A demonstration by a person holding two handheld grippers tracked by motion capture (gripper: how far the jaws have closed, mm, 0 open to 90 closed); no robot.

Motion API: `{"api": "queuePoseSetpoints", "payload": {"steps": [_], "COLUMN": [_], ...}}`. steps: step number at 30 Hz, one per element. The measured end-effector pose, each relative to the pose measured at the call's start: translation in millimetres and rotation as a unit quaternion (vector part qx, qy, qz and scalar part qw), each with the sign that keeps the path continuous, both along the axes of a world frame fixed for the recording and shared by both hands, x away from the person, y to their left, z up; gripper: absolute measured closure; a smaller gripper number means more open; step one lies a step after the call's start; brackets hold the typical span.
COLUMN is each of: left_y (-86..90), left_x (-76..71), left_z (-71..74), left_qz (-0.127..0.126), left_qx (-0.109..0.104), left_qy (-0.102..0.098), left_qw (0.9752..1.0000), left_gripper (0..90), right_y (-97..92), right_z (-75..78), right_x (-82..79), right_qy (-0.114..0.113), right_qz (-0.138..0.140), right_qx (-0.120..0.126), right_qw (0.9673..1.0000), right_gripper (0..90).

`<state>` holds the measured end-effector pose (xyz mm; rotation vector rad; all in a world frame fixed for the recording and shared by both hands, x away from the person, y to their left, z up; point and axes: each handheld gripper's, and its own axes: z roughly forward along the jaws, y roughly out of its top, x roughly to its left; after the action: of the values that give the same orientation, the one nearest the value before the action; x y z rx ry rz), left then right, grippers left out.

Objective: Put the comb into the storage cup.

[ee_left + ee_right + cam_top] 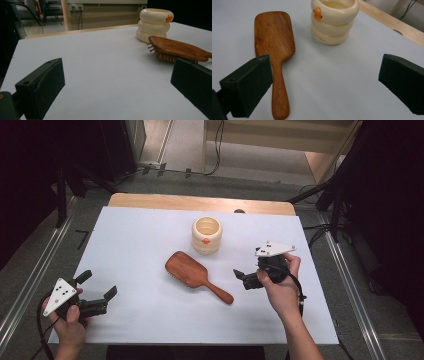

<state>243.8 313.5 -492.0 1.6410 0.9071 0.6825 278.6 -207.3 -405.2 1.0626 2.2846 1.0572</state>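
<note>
A wooden hairbrush (196, 275) lies bristles down in the middle of the white table (145, 240), its handle pointing toward the near right. Behind it stands a cream ringed cup (206, 235) with a small orange mark. My left gripper (98, 285) is open at the near left, far from both; its view shows the cup (153, 25) and the brush (175, 48) ahead to the right of my open left gripper (116, 87). My right gripper (247, 269) is open just right of the brush handle. Between the jaws of my right gripper (324, 83) is bare table, with the brush (274, 42) and cup (334, 20) beyond.
The table's wooden far edge (200, 202) shows behind the white surface. Metal rails (345, 270) run along the floor on both sides, and cables (217, 150) lie on the floor past the table. Chairs (50, 10) stand far off.
</note>
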Motion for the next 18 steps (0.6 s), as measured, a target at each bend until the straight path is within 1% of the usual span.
{"api": "queuePoseSetpoints", "payload": {"steps": [1, 3, 6, 11, 15, 18], "left_y": [0.1, 0.8, 2.5, 1.7, 2.1, 2.2], "left_x": [-0.2, -1.6, -1.8, -1.7, -1.9, -2.2], "left_z": [0.0, 0.2, 0.2, 0.1, 0.3, 0.3], "left_qz": [0.0, 0.003, 0.003, 0.0, -0.001, -0.002], "left_qx": [0.001, -0.004, -0.009, -0.006, -0.006, -0.007], "left_qy": [-0.001, -0.006, -0.006, -0.006, -0.007, -0.008], "left_qw": [1.0, 1.0, 0.9999, 1.0, 1.0, 0.9999], "left_gripper": [0.0, 0.0, 0.0, 0.0, 0.0, 0.0], "right_y": [4.2, 6.2, 12.1, 22.4, 30.4, 36.6], "right_z": [0.4, 0.2, -1.0, -1.8, -4.1, -5.8], "right_x": [2.6, 3.9, 7.9, 12.7, 16.5, 18.0], "right_qy": [0.004, 0.007, 0.017, 0.023, 0.038, 0.051], "right_qz": [0.004, 0.005, 0.009, 0.025, 0.033, 0.038], "right_qx": [-0.005, -0.008, -0.014, -0.023, -0.035, -0.04], "right_qw": [1.0, 0.9999, 0.9997, 0.9992, 0.9981, 0.9972], "right_gripper": [0.0, 0.0, 0.0, 0.0, 0.0, 0.0]}}
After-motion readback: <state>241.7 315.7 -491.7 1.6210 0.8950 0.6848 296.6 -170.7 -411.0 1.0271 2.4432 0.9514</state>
